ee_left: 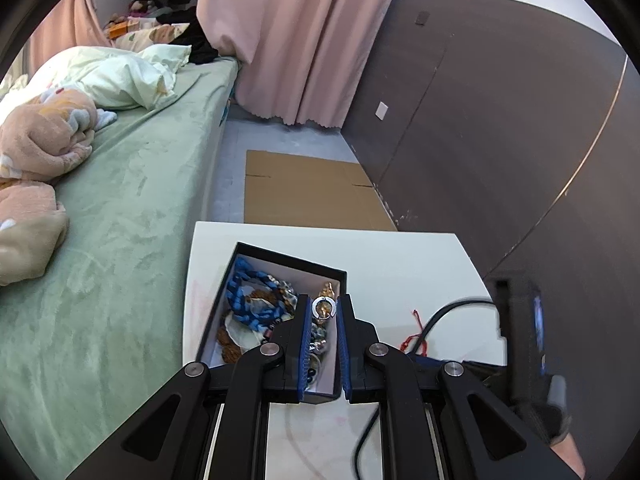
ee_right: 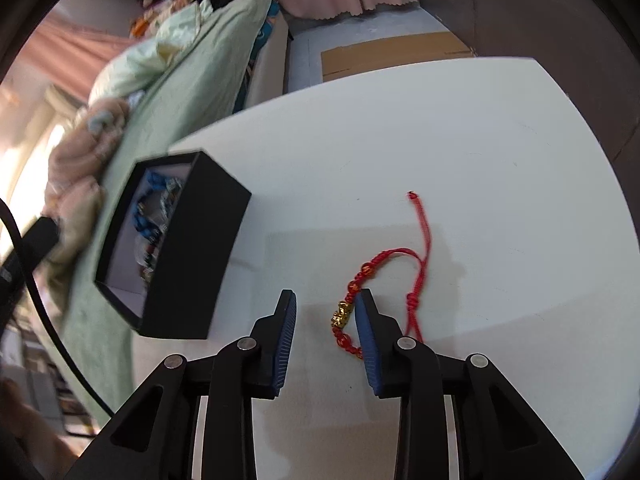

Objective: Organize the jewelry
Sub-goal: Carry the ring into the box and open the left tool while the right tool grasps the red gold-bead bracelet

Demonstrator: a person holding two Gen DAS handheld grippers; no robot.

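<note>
A black jewelry box (ee_left: 256,256) with a white lining sits on the white table (ee_left: 400,264) and holds blue beads, shells and other pieces. My left gripper (ee_left: 324,308) is over the box, shut on a small silver ring (ee_left: 324,306) held between its blue pads. In the right wrist view the box (ee_right: 192,256) stands to the left. A red cord bracelet (ee_right: 384,264) with a gold charm lies on the table. My right gripper (ee_right: 326,312) is open just above the table, its right finger (ee_right: 370,344) against the bracelet's beads.
A bed (ee_left: 132,200) with green sheet and bedding runs along the table's left side. A flat cardboard sheet (ee_left: 312,188) lies on the floor beyond the table. A dark wall panel (ee_left: 500,140) and pink curtain (ee_left: 304,40) stand behind. A black cable (ee_left: 444,312) crosses the table's right.
</note>
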